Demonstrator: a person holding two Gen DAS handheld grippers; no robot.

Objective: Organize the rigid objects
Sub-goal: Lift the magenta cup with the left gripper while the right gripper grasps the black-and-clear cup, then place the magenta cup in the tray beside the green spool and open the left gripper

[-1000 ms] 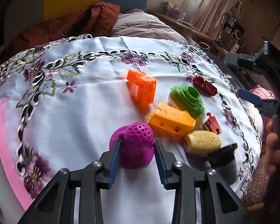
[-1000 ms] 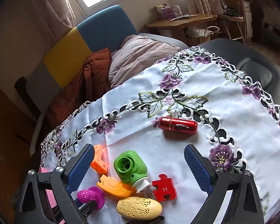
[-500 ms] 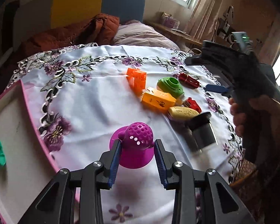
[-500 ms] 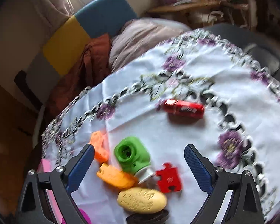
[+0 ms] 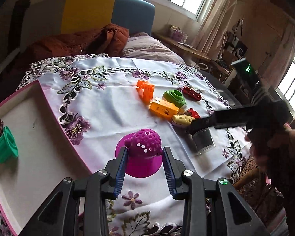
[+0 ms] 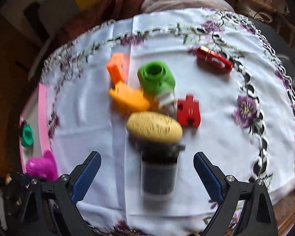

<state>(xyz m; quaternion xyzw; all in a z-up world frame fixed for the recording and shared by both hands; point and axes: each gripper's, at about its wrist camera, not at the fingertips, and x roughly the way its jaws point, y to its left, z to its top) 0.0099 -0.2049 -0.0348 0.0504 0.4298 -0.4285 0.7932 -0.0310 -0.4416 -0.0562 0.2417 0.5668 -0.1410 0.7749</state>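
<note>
Magenta perforated dome toy (image 5: 145, 143) with flat base, clamped in left hand-held gripper (image 5: 145, 169).

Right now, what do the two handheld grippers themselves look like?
Both look alike: the left gripper and the right gripper have matte black angular frames with triangular cut-outs, silver bolt heads at the joints and blue ribbed pads on the fingers. One bolt on the left looks green. No cables show; sleeves cannot be made out.

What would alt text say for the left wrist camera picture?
The left gripper holds a purple perforated toy above a flowered white tablecloth. A pink-rimmed tray with a green cup lies at left; a cluster of colourful toys lies beyond, and the right gripper reaches in from the right.
</note>
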